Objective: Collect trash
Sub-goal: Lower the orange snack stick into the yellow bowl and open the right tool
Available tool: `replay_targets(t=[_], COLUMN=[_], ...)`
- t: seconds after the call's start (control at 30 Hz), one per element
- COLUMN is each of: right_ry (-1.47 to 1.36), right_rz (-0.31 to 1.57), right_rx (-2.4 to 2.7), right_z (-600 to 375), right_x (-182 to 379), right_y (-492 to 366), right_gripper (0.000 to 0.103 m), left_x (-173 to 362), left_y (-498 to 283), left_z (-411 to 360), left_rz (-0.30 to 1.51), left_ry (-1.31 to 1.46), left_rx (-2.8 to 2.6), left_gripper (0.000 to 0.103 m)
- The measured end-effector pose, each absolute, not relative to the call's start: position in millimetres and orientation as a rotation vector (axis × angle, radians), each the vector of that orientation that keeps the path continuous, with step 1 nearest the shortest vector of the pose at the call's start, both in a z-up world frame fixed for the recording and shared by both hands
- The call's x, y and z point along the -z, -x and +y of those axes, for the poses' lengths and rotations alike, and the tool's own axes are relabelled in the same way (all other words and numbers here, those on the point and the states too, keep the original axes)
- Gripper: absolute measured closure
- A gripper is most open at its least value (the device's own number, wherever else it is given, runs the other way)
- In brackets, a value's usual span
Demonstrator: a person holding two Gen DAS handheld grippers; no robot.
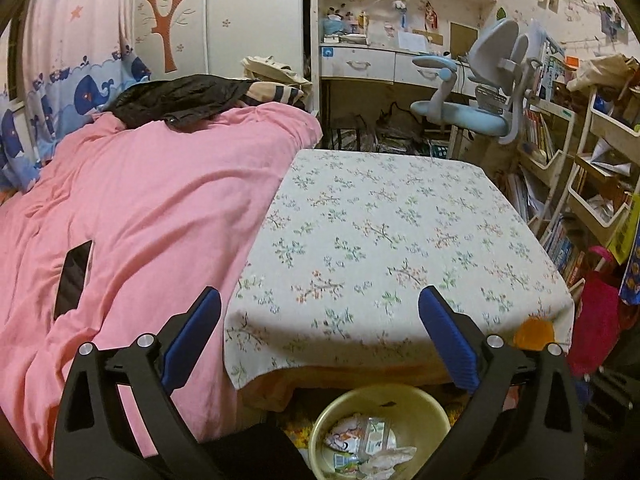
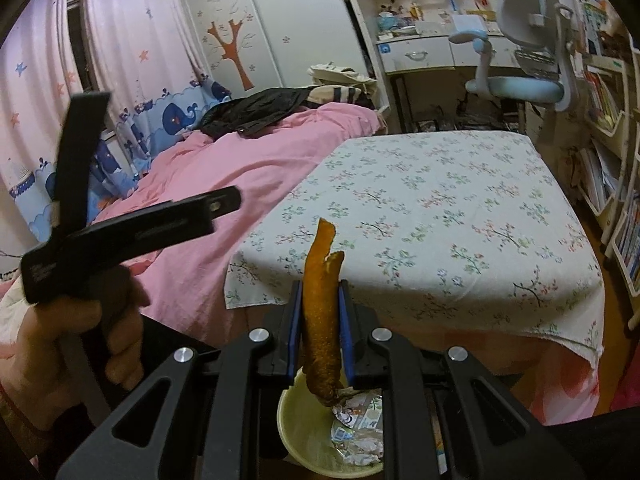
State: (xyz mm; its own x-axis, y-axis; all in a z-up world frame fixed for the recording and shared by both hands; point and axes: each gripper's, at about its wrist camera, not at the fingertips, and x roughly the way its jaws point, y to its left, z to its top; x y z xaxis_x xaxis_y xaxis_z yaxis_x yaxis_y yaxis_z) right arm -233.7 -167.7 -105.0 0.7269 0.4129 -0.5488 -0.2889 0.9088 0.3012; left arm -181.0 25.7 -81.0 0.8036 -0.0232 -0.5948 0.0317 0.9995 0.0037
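My right gripper (image 2: 320, 292) is shut on an orange peel strip (image 2: 320, 312) and holds it upright over a yellow bin (image 2: 288, 420) on the floor. The bin holds wrappers and crumpled paper (image 2: 360, 436). In the left wrist view the bin (image 1: 424, 400) sits below the near edge of the floral-cloth table (image 1: 400, 240), with trash (image 1: 364, 444) inside. My left gripper (image 1: 320, 304) is open and empty above the table's near edge; it also shows in the right wrist view (image 2: 160, 152), held by a hand at the left. An orange spot (image 1: 534, 332) shows at the table's near right corner.
A pink-covered bed (image 1: 120, 220) lies left of the table with a phone (image 1: 74, 276) and a black jacket (image 1: 176, 100) on it. A blue desk chair (image 1: 472, 100), a desk and bookshelves (image 1: 560, 160) stand behind and to the right.
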Motion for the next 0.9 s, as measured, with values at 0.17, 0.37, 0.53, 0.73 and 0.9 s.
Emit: replay_targets(t=[0.17,0.37,0.53,0.73,0.9], right_ry=[-0.179,-0.159,-0.145,-0.143,-0.137], right_rz=[0.676,0.723,0.745,0.786,0.813], right_rx=[-0.412,-0.436,-0.440,-0.434,-0.435], right_z=[-154,-142,-137,-136,-130], right_x=[111,124,129,142,149], right_y=[228,218,212,208,206], right_gripper=[0.085,0.085,0.085,0.085,0.085], left_x=[81,84,79,75,78], left_y=[163,145,130,116,111], left_z=[27,30,27,28,32], left_rz=[0.632,0.641,0.627,0.613,0.618], left_ry=[-0.010,0.011,0.004,0.013,0.026], left_rx=[0.031,0.031,0.039,0.038,0.028], left_gripper=[0.008,0.008,0.008,0.008,0.007])
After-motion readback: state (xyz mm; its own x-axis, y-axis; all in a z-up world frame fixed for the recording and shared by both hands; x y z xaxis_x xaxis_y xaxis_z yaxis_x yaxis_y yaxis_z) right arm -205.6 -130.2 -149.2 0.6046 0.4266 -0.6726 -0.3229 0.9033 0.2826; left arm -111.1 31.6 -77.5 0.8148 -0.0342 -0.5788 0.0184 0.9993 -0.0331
